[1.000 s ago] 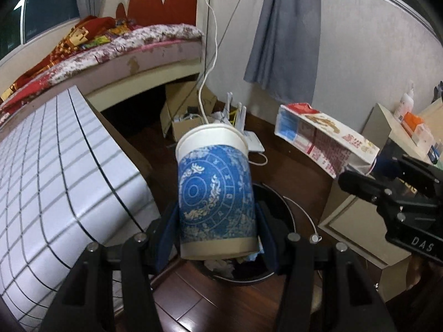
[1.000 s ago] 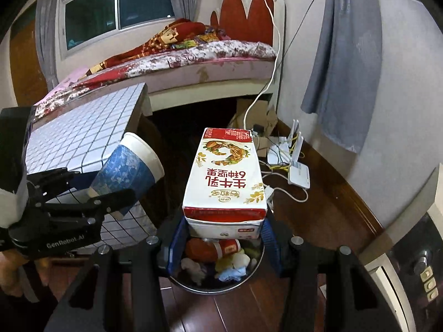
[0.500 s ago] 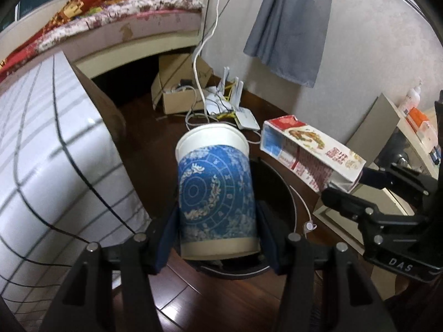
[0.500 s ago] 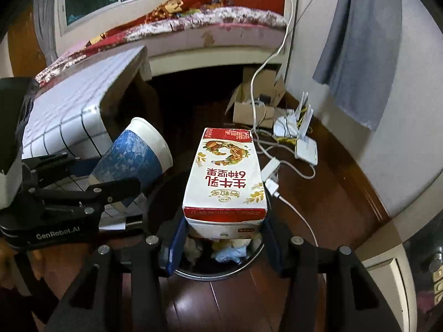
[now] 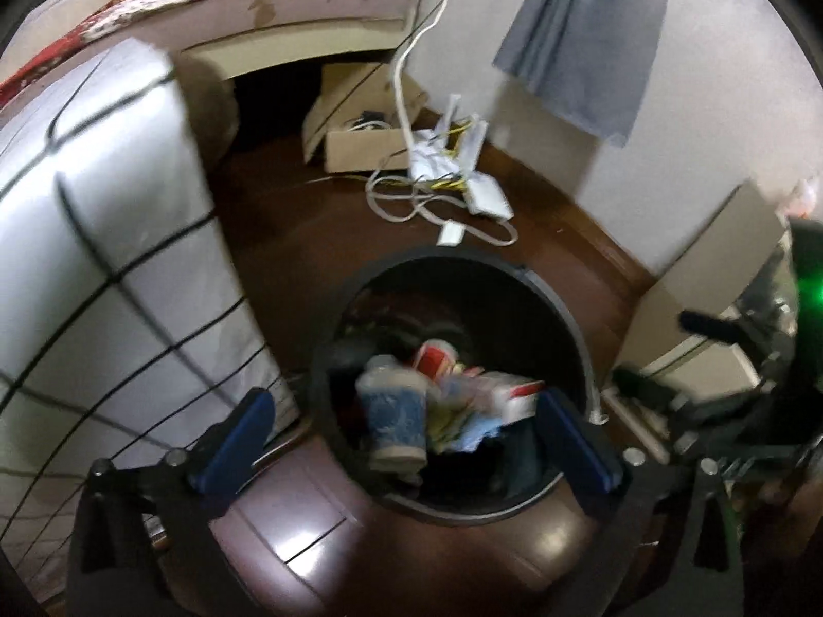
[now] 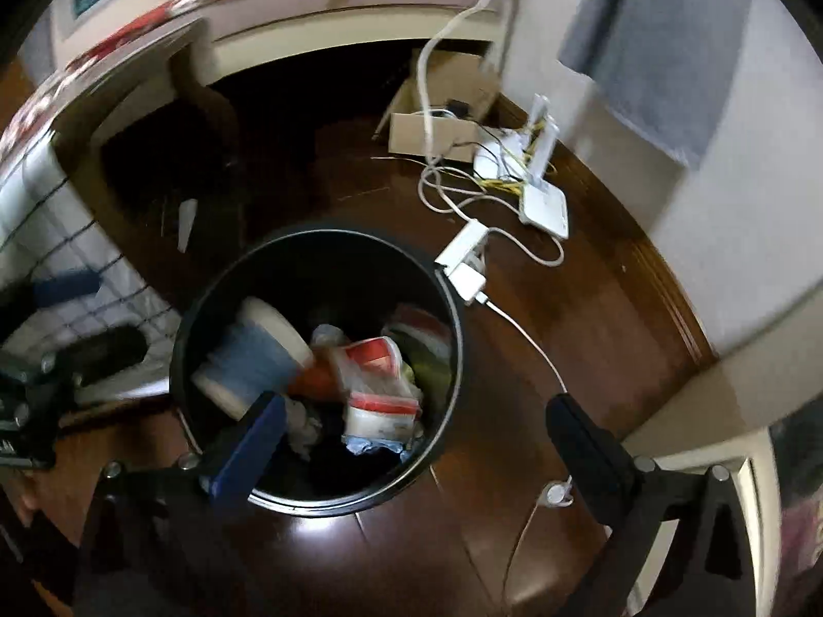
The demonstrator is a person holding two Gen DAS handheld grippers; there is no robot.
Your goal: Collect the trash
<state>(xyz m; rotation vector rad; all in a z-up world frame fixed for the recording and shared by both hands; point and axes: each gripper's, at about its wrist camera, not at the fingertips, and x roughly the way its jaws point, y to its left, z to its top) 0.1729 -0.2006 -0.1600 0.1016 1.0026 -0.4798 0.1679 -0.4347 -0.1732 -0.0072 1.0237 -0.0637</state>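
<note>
A black round trash bin [image 5: 571, 339] stands on the dark wood floor; it also shows in the right wrist view [image 6: 458, 319]. Inside lie the blue patterned paper cup [image 5: 398, 419] [image 6: 252, 360] and the red and white milk carton [image 5: 509, 393] [image 6: 378, 385] on other trash. My left gripper [image 5: 406, 434] is open and empty above the bin's near side. My right gripper [image 6: 411, 437] is open and empty above the bin's right rim. Both views are motion-blurred.
A white tiled table [image 5: 103, 267] stands left of the bin. White routers, a power strip and cables [image 6: 514, 195] lie on the floor behind, by a cardboard box [image 5: 360, 139]. A bed [image 5: 288, 5] is at the back. A cream cabinet [image 5: 710, 298] stands right.
Both grippers have opened. The cup has dropped from the left gripper and the milk carton from the right one into the bin. Both cameras have tilted down toward the bin.
</note>
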